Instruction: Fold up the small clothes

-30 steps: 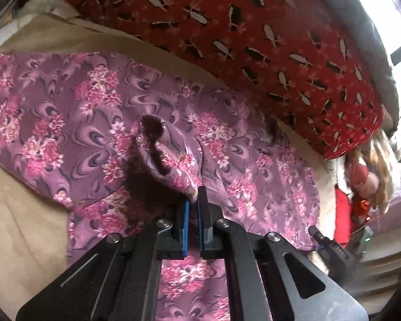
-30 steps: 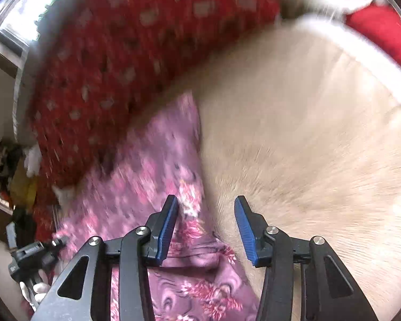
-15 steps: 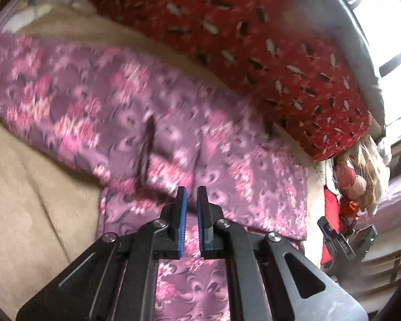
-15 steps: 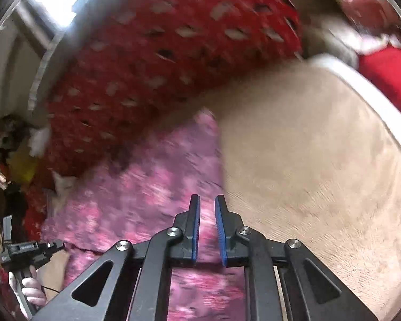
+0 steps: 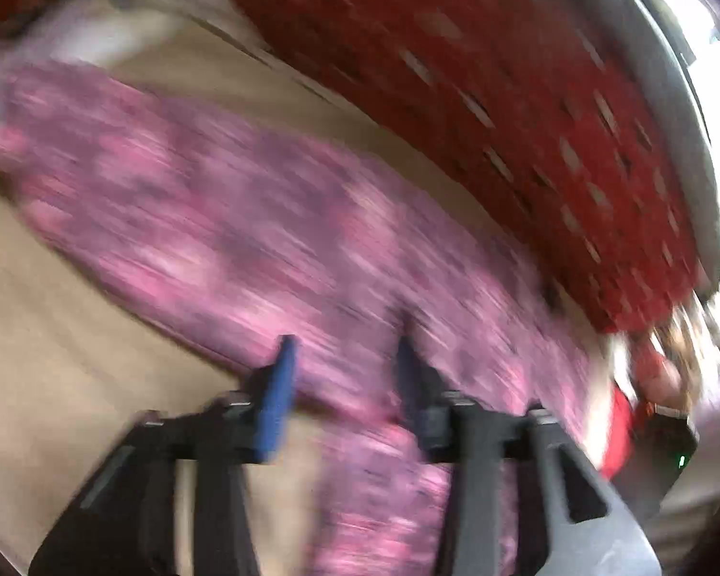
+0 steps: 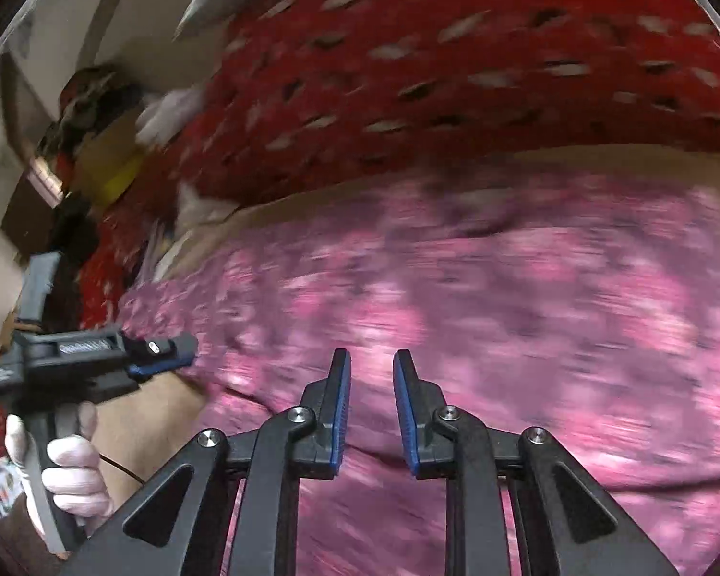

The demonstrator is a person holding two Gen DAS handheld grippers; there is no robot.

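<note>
On the left wrist view, everything smears with motion blur, but the left gripper (image 5: 343, 365) reads clearly enough: its blue-padded fingers (image 5: 276, 398) stand wide apart with nothing between them. Beneath and ahead of it lies the purple floral garment (image 5: 245, 221), spread across the beige bed cover (image 5: 48, 336) in a long band running from upper left to lower right. Behind the garment rises the red patterned blanket (image 5: 504, 96), and bright window light (image 5: 715, 9) flares at the top right corner. A doll-like figure with pale hair (image 5: 672, 360) sits at the far right edge, too blurred to make out in detail.

Over to the right wrist view, and the right gripper (image 6: 372, 374) hovers low over the same garment (image 6: 528, 312), its fingers parted by a modest gap, gripping no cloth. Pink and purple fabric fills most of the frame here, lying flat on the cover with the red blanket (image 6: 432, 72) banked up behind it. At the left edge the other gripper (image 6: 168, 350) shows from the side, its tip at the garment's near-left edge, held by a hand in a white glove (image 6: 72, 480). Clutter (image 6: 91, 144) piles up in the far left corner, hard to identify.
</note>
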